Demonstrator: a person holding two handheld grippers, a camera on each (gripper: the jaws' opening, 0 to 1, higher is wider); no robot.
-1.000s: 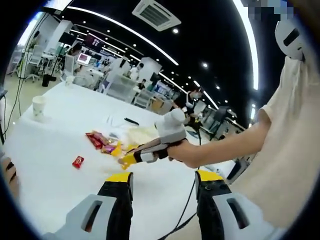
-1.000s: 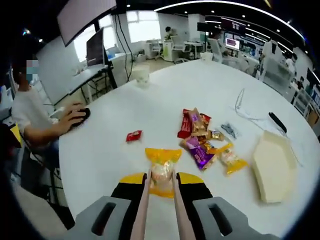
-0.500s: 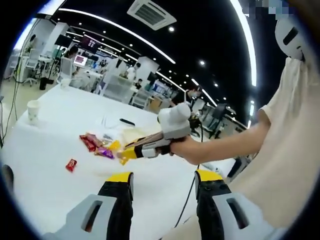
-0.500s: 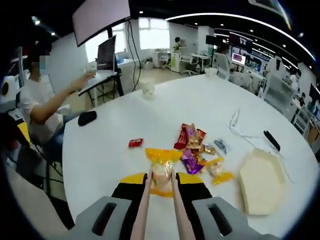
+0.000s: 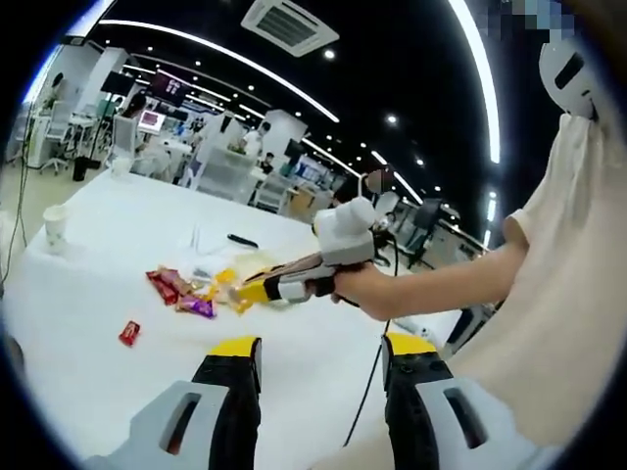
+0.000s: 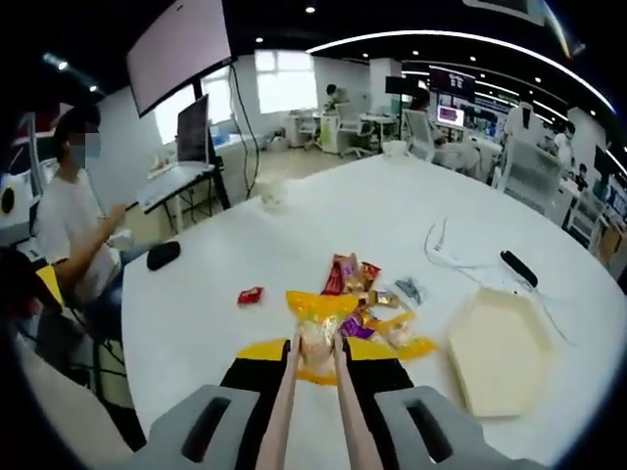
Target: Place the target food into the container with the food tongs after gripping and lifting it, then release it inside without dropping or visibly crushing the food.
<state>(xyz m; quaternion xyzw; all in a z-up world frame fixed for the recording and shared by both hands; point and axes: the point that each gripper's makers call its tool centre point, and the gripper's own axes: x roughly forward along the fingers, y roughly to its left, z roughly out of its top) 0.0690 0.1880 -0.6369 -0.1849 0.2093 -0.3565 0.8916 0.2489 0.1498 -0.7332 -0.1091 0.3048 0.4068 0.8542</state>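
Observation:
In the right gripper view, my right gripper (image 6: 315,360) is shut on the food tongs (image 6: 282,411), whose two pale arms run up between its jaws. The tong tips pinch a yellow-wrapped pastry packet (image 6: 317,323), held in the air above the white table (image 6: 196,323). The cream container (image 6: 498,348) lies on the table to the right, apart from the packet. In the left gripper view, a hand holds the right gripper (image 5: 338,235) with the yellow packet (image 5: 251,290) at its tip, over the table. My left gripper (image 5: 321,352) is open and holds nothing.
A pile of wrapped snacks (image 6: 364,286) lies under and beyond the packet, with a small red packet (image 6: 251,295) to its left. A black mouse (image 6: 163,255), a paper cup (image 6: 272,193), a cable (image 6: 441,253) and a black pen (image 6: 519,269) are on the table. A person (image 6: 69,230) sits at left.
The right gripper has risen with the tongs and yellow packet, so the table and snack pile look smaller and farther below. The grip is unchanged. The left gripper stays open.

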